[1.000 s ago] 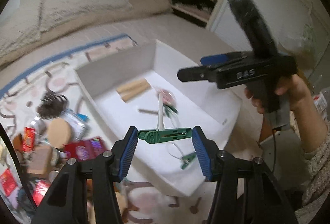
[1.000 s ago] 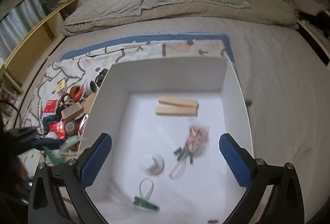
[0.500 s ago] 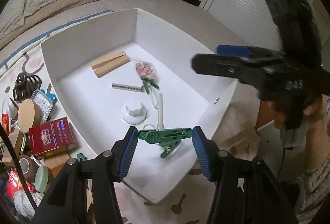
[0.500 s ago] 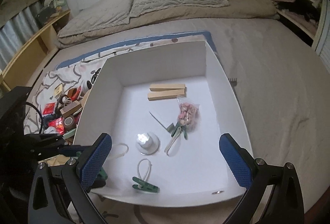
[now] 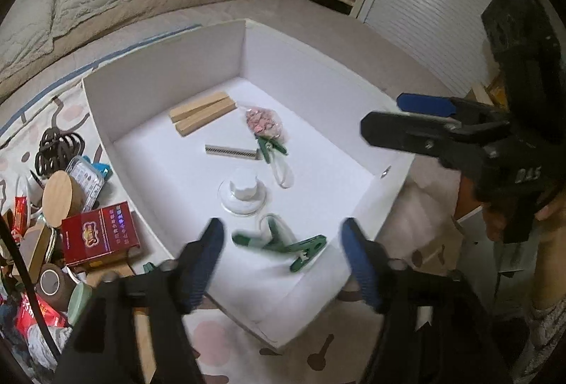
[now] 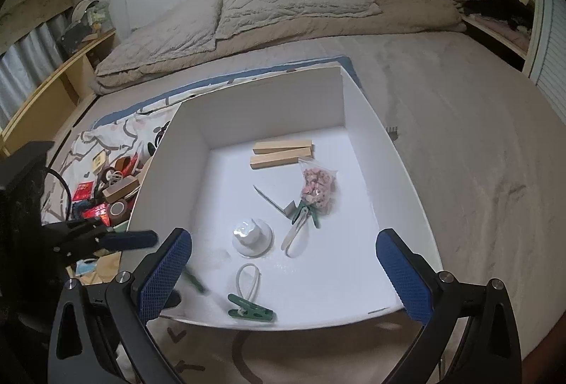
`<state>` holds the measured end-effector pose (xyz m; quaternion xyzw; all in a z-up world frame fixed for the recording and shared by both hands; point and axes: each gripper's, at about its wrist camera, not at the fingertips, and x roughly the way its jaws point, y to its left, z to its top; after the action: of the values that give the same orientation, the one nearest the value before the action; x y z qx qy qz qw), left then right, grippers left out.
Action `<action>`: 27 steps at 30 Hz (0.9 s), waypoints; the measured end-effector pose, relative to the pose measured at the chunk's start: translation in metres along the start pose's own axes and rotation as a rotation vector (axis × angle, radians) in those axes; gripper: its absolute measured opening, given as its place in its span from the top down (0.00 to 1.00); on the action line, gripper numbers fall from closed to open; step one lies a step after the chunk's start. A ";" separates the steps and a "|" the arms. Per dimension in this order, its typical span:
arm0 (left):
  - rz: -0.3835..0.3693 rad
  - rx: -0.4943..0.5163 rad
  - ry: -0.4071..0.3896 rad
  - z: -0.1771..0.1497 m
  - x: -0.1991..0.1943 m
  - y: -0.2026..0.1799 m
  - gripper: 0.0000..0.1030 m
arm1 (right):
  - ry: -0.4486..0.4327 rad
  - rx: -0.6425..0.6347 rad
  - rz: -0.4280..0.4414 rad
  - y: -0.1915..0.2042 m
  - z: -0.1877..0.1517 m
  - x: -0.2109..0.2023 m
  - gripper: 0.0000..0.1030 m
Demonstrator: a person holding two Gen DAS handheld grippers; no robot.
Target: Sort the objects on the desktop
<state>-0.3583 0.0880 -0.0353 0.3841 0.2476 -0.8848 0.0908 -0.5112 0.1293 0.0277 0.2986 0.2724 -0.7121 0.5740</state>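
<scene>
My left gripper (image 5: pixel 283 263) is opening its fingers over the white box (image 5: pixel 353 73); the blurred green clip (image 5: pixel 261 242) is lying loose between them, untouched. My right gripper (image 6: pixel 283 274) is hanging wide open, empty. Farther in, two wooden blocks (image 5: pixel 201 111) are lying.

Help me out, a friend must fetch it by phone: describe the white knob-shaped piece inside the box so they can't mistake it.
Find the big white box on the bed. Near the middle of its floor stands a white knob, a short capped stub rising from a round clear base. The two wooden blocks lie nearer the far wall, and the green clip lies flat toward the near edge; only the knob is round and upright.
</scene>
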 end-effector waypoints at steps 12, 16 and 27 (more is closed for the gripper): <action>0.117 -0.138 -0.119 -0.002 -0.018 0.003 0.20 | -0.081 -0.008 -0.041 0.008 -0.008 -0.018 0.00; 0.155 -0.169 -0.160 -0.003 -0.025 0.003 0.20 | -0.107 0.001 -0.049 0.012 -0.012 -0.022 0.00; 0.224 -0.205 -0.251 -0.006 -0.044 -0.001 0.16 | -0.176 -0.044 -0.048 0.020 -0.021 -0.042 0.00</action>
<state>-0.3241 0.0903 -0.0063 0.2848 0.2790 -0.8802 0.2574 -0.4818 0.1685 0.0435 0.2154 0.2434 -0.7429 0.5852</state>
